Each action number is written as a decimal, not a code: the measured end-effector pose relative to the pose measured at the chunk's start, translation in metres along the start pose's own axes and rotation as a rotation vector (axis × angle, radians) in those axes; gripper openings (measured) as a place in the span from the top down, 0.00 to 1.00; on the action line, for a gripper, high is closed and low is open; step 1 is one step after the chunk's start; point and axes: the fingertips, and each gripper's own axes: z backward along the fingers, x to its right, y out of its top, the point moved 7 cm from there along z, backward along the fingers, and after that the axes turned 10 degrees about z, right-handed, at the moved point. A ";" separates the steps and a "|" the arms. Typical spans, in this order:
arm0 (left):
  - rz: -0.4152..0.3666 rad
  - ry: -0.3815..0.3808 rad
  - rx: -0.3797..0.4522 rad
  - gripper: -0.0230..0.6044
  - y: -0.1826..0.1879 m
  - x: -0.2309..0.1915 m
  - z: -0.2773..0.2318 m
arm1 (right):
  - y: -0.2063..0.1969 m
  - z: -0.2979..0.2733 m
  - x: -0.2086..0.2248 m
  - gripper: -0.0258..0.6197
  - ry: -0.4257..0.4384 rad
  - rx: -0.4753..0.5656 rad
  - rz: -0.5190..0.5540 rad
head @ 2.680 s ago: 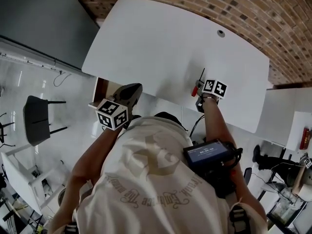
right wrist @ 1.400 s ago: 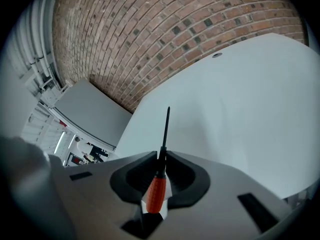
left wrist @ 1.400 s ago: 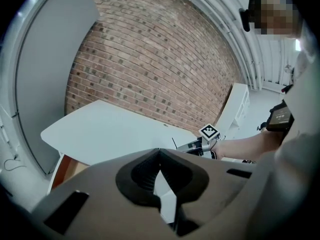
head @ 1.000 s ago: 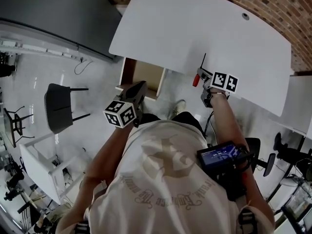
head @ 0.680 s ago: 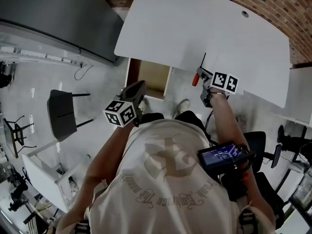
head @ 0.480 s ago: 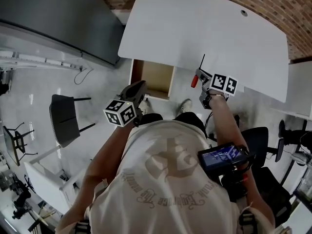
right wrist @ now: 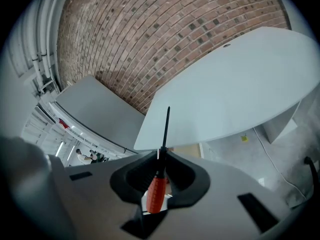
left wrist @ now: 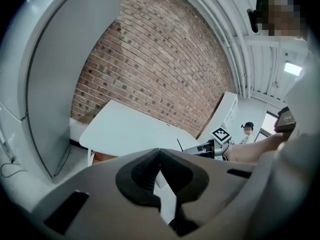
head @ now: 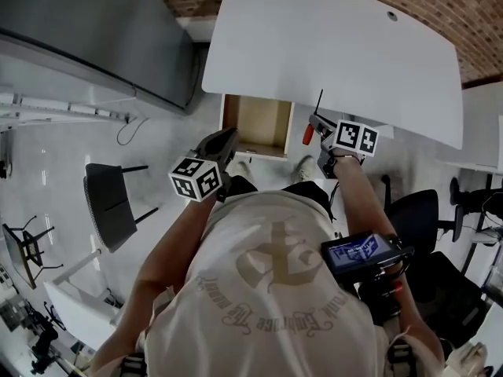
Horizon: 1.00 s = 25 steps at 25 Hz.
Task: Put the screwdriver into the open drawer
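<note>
Right gripper (head: 317, 124): it is clamping the screwdriver (head: 307, 134) where the red handle meets the dark shaft. The shaft is poking out past the jaw tips and the handle is hanging back toward the person.
Screwdriver's place: it is being held in the air at the near edge of the white table (head: 330, 45), just right of the open drawer (head: 259, 120) and not yet over it.
Left gripper (head: 226, 137): its jaws are meeting at the tips with nothing between them, and it is hovering by the drawer's front left corner.
Drawer: it is standing pulled out from under the table, its wooden floor showing bare.
Step in hand: to my eye, the tool is being carried across to the drawer.
Risk, grip: the pads are pinching a narrow neck, so the handle could be swinging or sliding loose on the way.
Risk, shaft: the long tip is leading, and it could catch the table edge above the drawer.
Risk, release: opening too high or over the drawer's right wall could send the tool bouncing to the floor.
Risk, left gripper: being this close, it could nudge the drawer inward.
</note>
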 end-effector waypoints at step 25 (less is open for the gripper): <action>0.007 -0.042 -0.047 0.93 0.014 -0.091 0.074 | -0.084 -0.083 -0.089 0.86 0.006 -0.066 -0.060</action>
